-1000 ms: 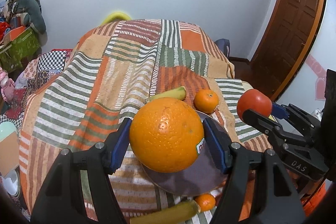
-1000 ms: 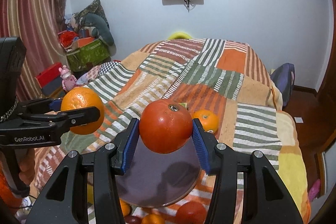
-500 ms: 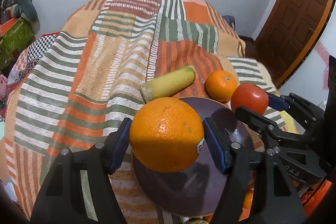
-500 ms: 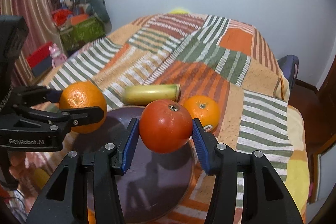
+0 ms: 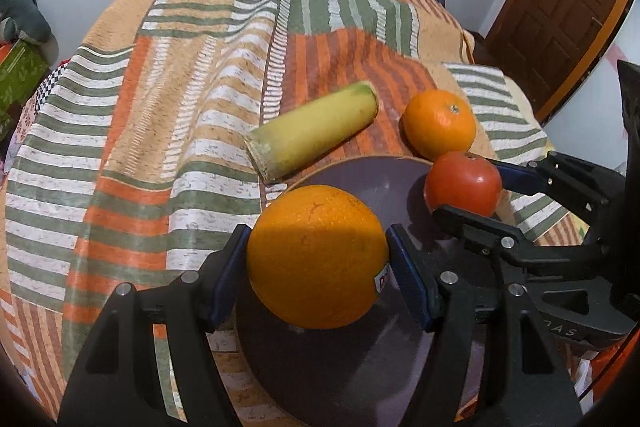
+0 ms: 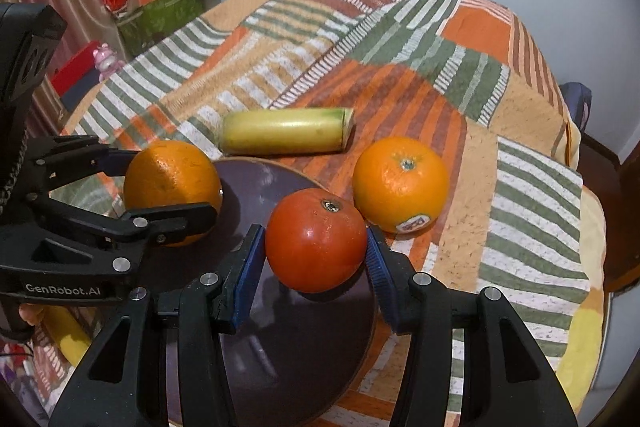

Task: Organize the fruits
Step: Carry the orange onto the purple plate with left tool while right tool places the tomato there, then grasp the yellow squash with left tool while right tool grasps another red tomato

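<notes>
Oranges [image 6: 401, 183]: two | tomato [image 6: 316, 239]: one | banana pieces [image 6: 286, 130]: two | plate [image 6: 280, 367]: one

Two oranges [image 6: 173, 191] [image 6: 401, 183], one tomato [image 6: 316, 239], one banana piece [image 6: 286, 135], one plate [image 6: 280, 347].

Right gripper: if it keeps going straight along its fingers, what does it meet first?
Probably the dark plate. The right gripper, shut on the tomato, angles down over it, so the tomato would likely touch the plate surface first. The loose orange sits to its right, off the plate. Depth is uncertain.
</notes>
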Demonstrator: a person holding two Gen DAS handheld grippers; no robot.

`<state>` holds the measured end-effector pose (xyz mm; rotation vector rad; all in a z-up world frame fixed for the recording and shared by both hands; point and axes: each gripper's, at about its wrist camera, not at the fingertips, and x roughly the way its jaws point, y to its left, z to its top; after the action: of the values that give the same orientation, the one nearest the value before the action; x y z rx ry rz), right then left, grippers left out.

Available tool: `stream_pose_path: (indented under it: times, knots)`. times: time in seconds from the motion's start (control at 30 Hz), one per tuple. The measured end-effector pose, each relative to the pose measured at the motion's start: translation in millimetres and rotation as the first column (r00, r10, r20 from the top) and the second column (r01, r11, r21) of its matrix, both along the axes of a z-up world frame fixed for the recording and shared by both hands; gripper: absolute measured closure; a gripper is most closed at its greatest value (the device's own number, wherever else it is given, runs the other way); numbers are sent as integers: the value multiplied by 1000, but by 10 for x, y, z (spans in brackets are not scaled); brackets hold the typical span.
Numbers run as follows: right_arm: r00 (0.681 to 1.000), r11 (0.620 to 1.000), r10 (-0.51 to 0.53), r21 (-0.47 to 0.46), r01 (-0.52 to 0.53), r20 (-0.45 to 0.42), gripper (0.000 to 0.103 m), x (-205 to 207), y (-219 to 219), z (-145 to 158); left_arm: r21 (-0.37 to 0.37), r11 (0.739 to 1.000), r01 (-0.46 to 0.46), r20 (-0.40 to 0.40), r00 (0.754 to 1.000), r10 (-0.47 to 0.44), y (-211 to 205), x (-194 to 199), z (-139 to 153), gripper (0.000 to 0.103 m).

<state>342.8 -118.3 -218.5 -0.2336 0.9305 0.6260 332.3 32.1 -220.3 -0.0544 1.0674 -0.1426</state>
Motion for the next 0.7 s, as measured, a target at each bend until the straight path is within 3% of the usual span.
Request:
stream_pose_path:
  times: [0.33, 0.5, 0.7]
  knots:
    - [1000, 999, 21, -23, -21, -14, 54, 1, 29, -41, 8, 1000, 8, -11, 1000, -8, 0, 24, -27, 34]
    - [999, 1000, 13, -10, -12, 44, 32, -83, -2, 96, -23, 1000, -5, 16, 1000, 6, 66, -43, 89, 28]
    - [994, 1000, -19, 0, 19, 106, 30, -225, -115, 269, -12, 1000, -1, 90, 996, 2, 81, -248, 363, 23]
